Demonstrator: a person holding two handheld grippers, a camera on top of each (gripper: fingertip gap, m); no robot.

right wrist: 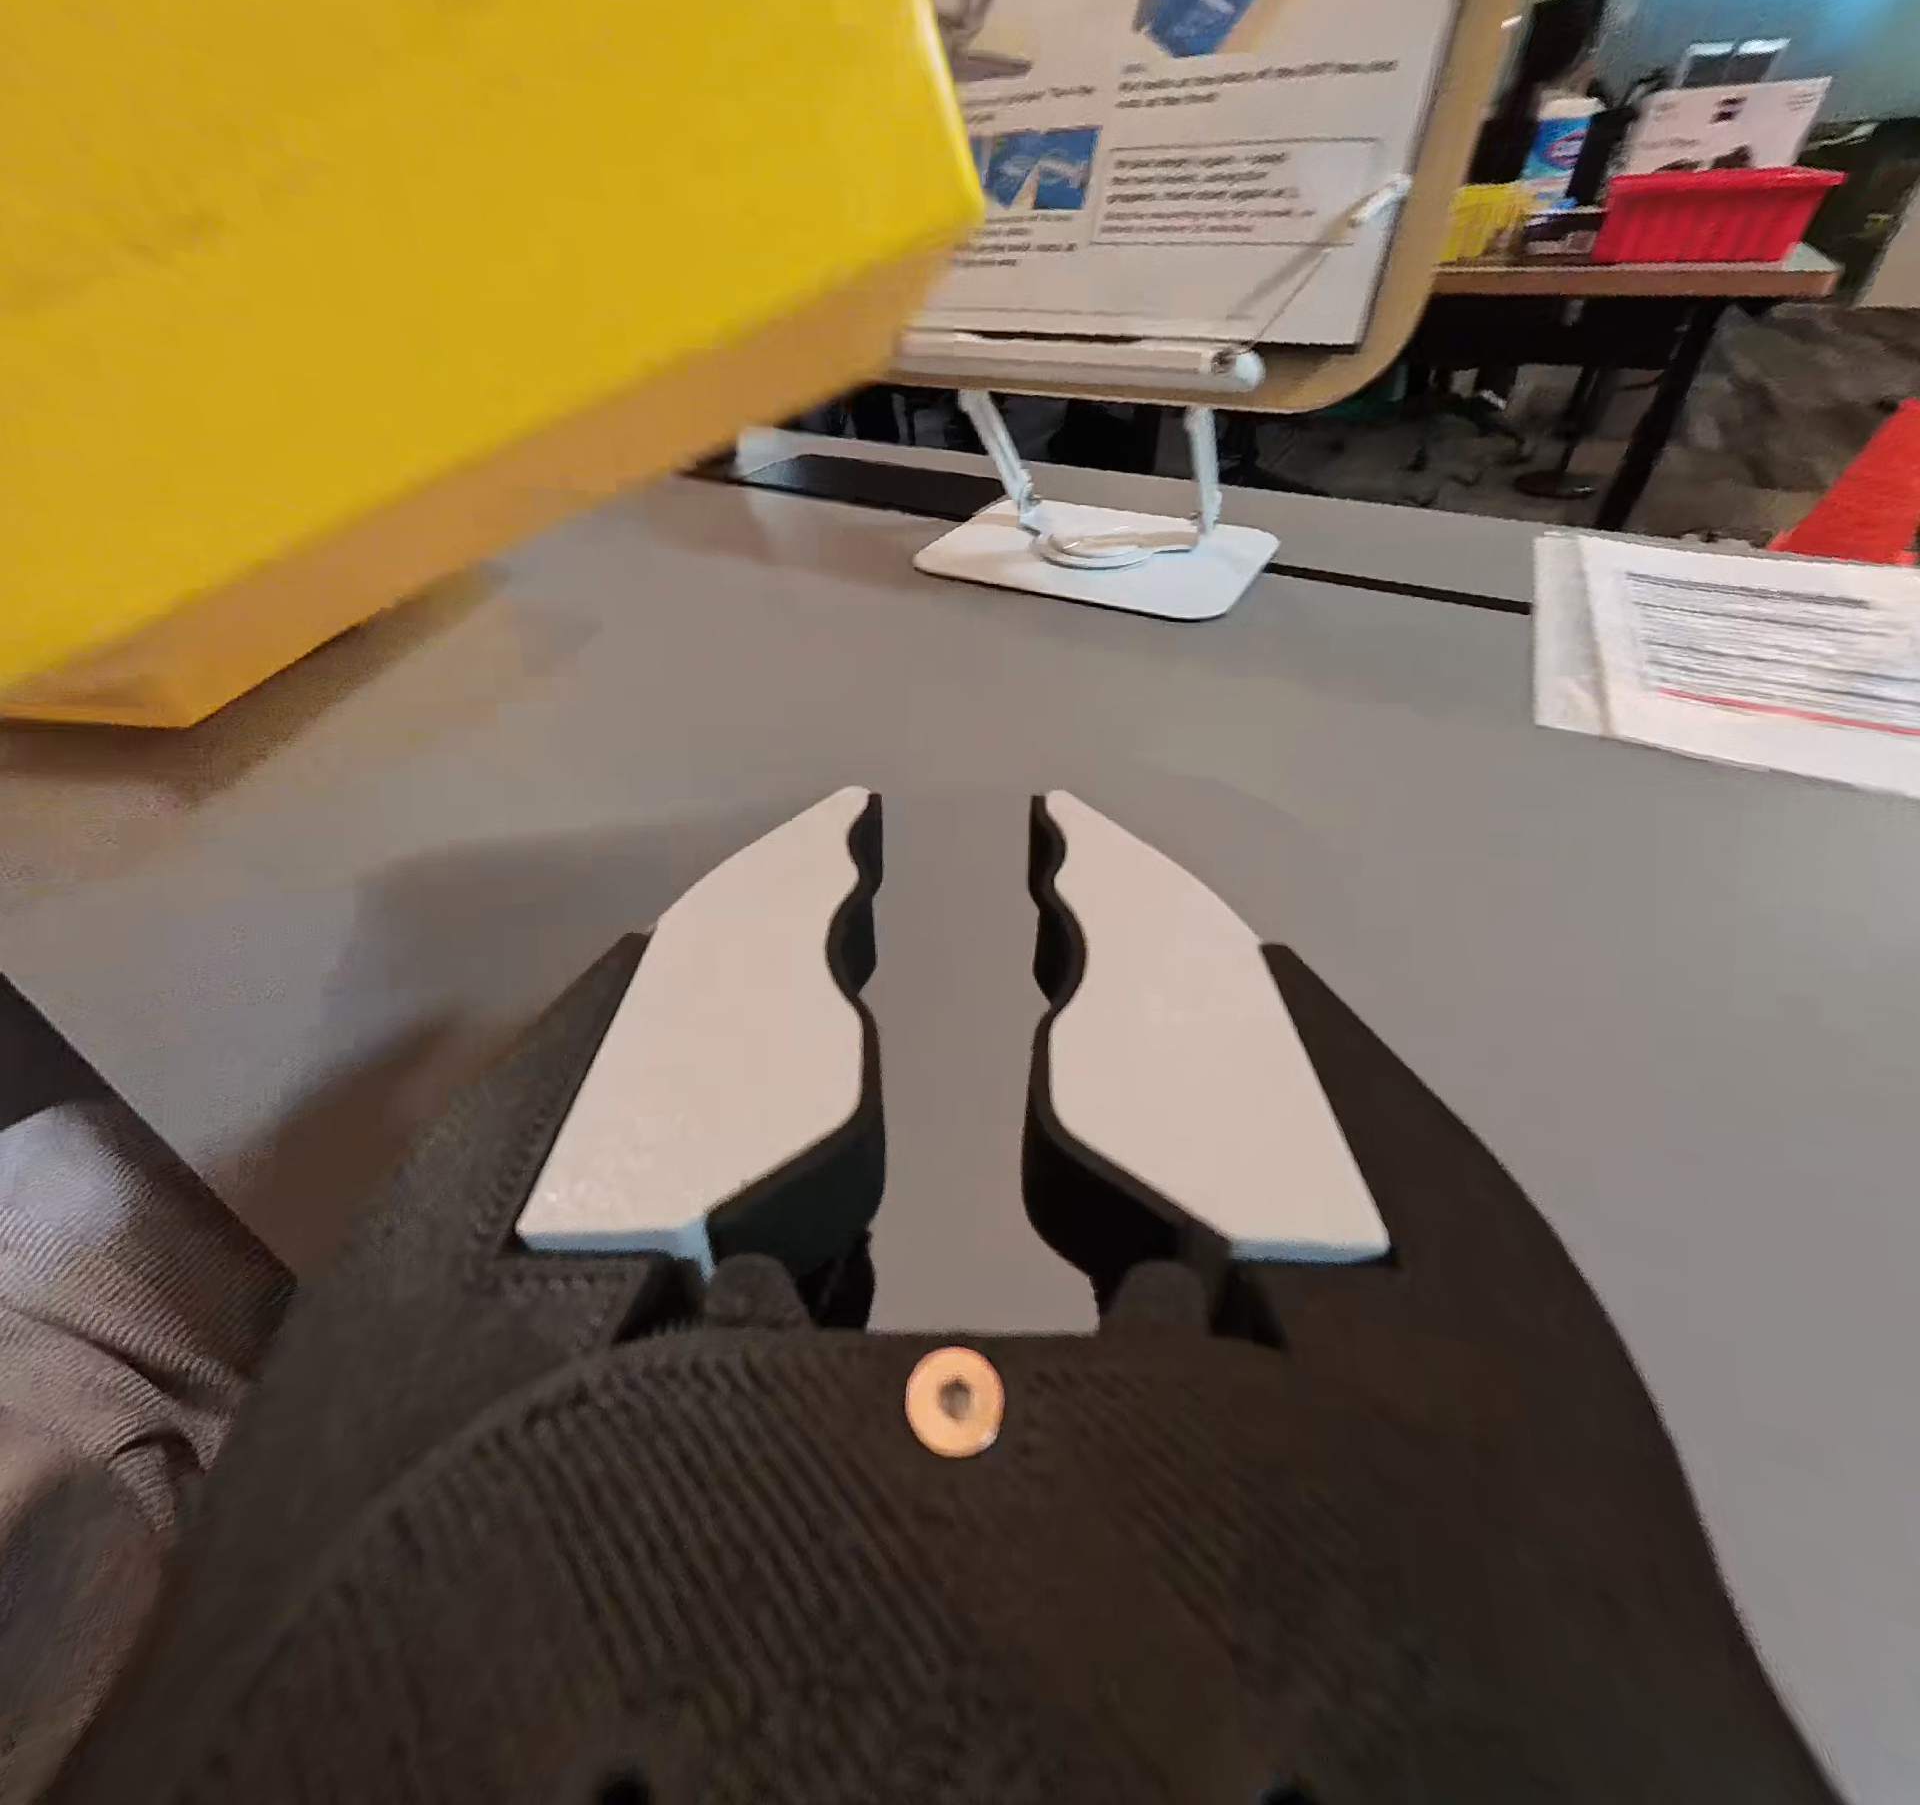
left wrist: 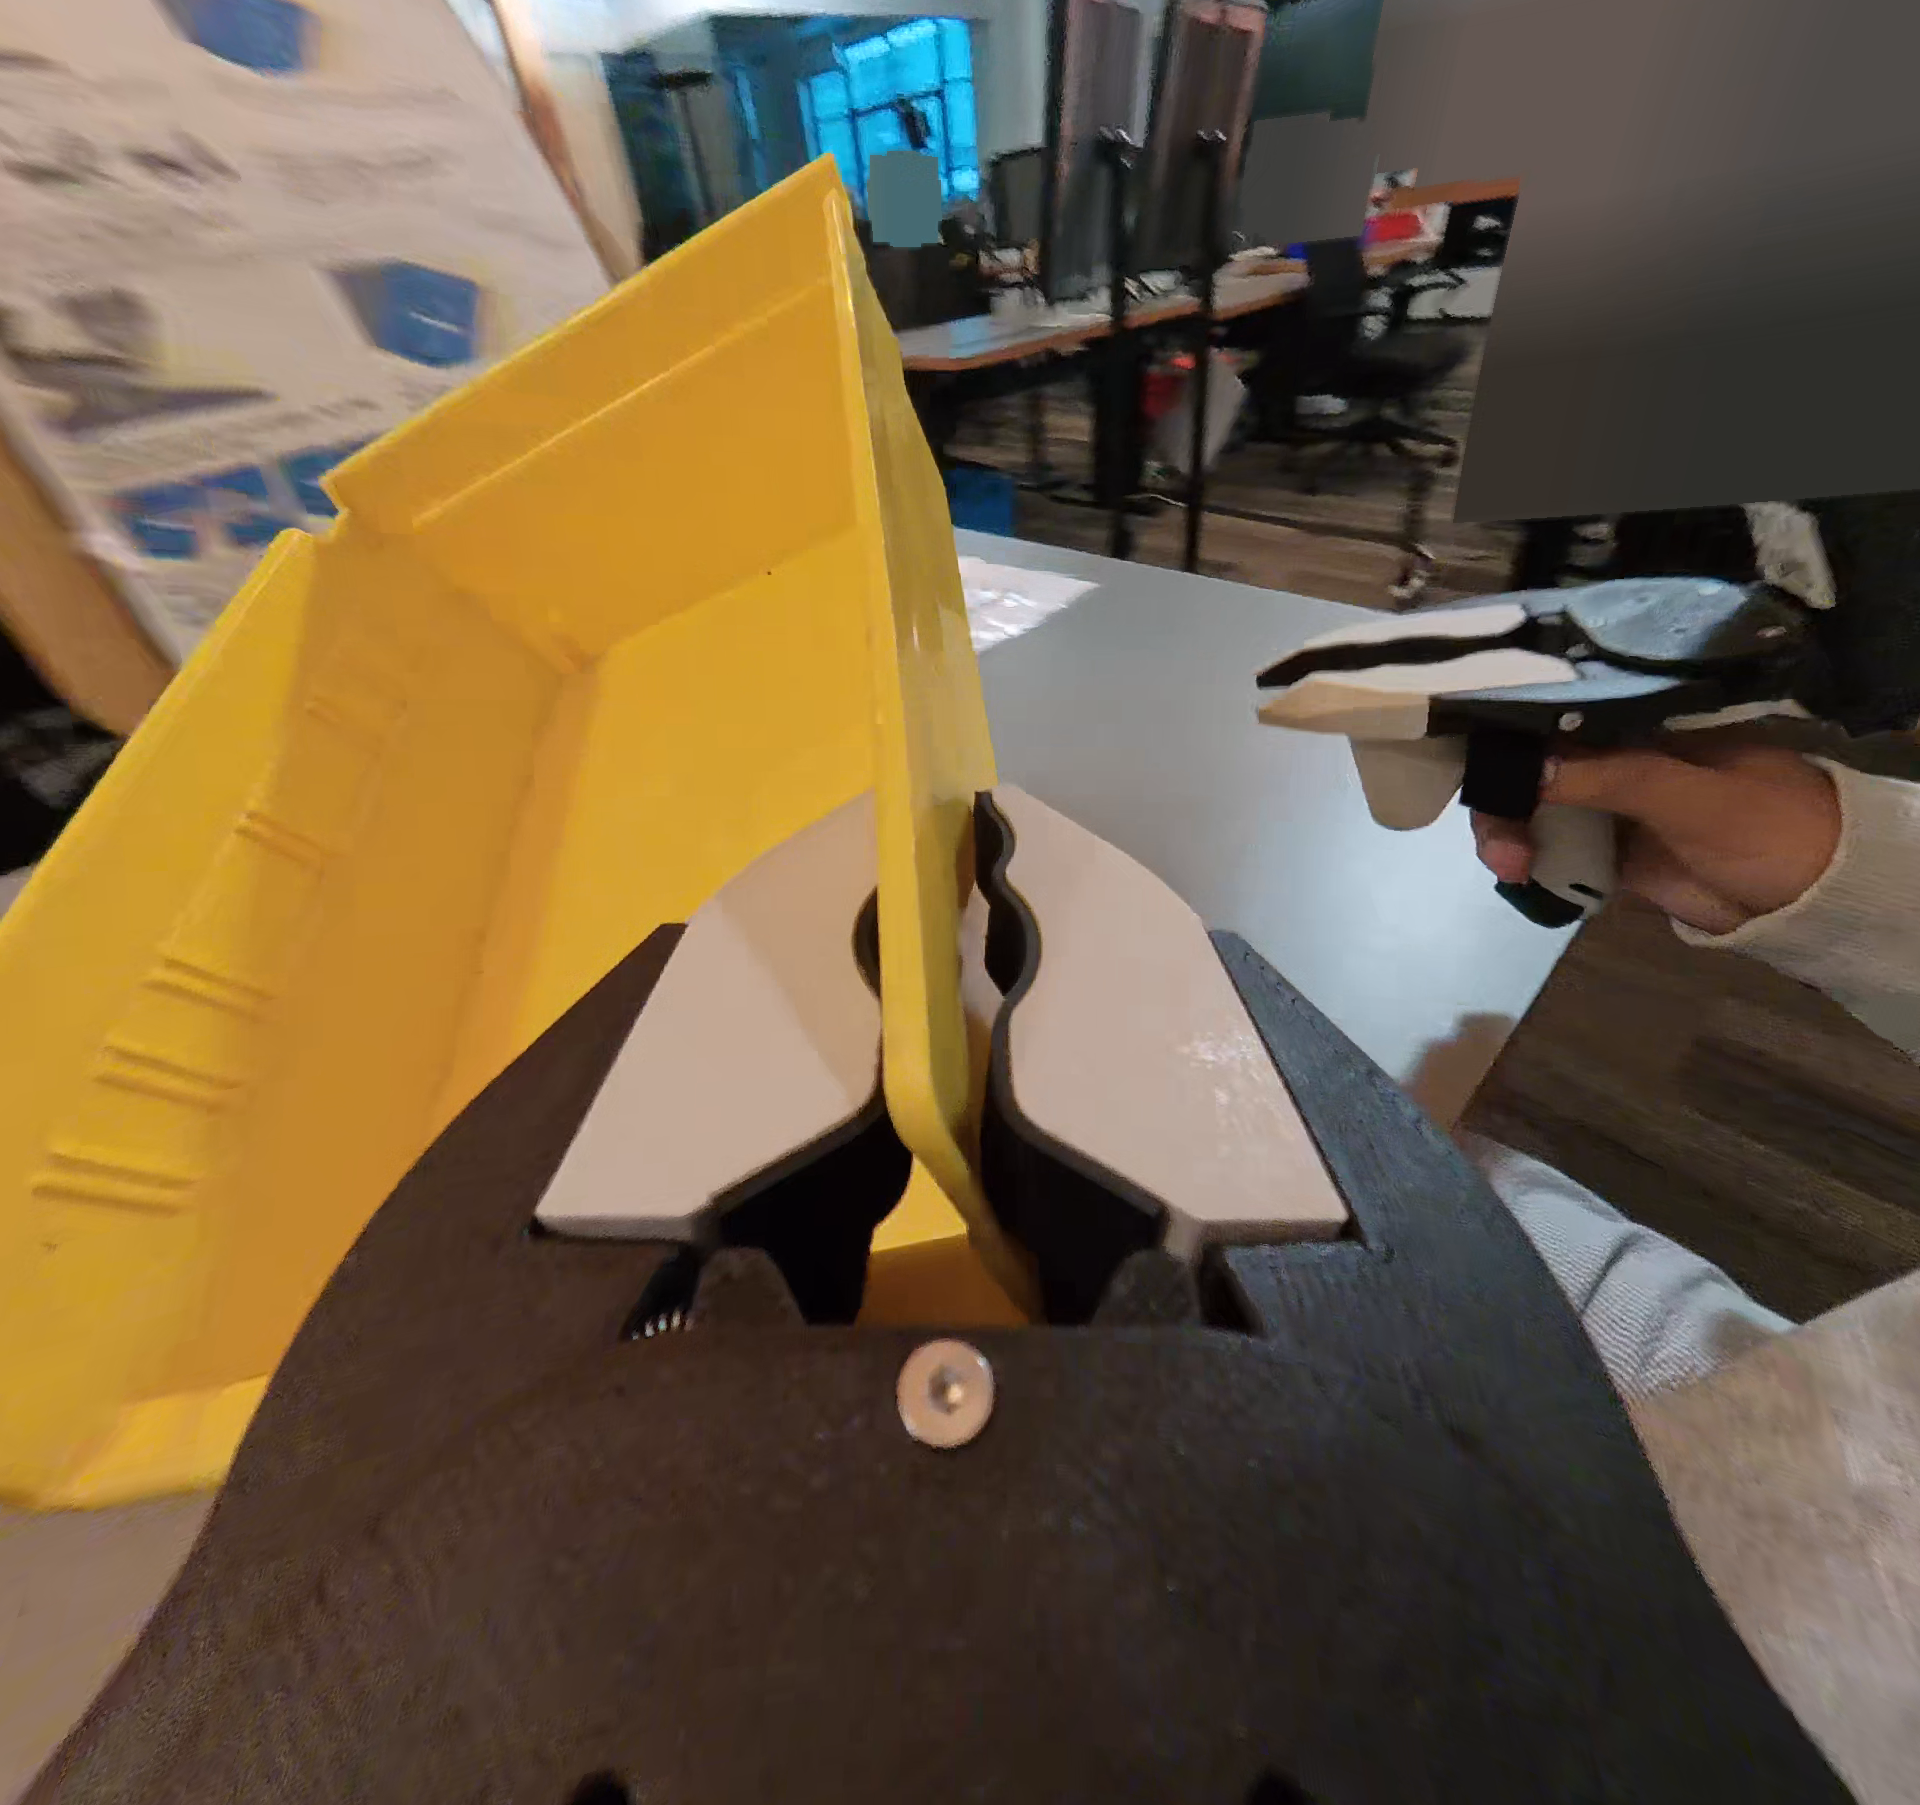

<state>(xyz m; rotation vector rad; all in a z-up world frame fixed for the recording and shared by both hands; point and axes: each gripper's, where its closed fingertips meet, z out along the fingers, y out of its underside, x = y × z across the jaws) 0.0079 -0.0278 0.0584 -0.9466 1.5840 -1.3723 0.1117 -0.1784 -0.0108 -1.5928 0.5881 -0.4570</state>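
Left gripper (left wrist: 928,934): you have it clamped on the side wall of the yellow bin (left wrist: 499,820), which fills the left of the frame, tilted.
Right gripper (right wrist: 954,815): fingers apart, empty, over the grey worktop (right wrist: 1351,924).
Bin: upper left in the right wrist view.
Grip: judged thin; keep the wall deep between the fingers.

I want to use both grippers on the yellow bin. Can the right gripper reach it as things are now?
Probably yes. The right gripper is open and holds nothing, and only bare grey table lies between it and the yellow bin, which the left gripper holds tilted by one wall.
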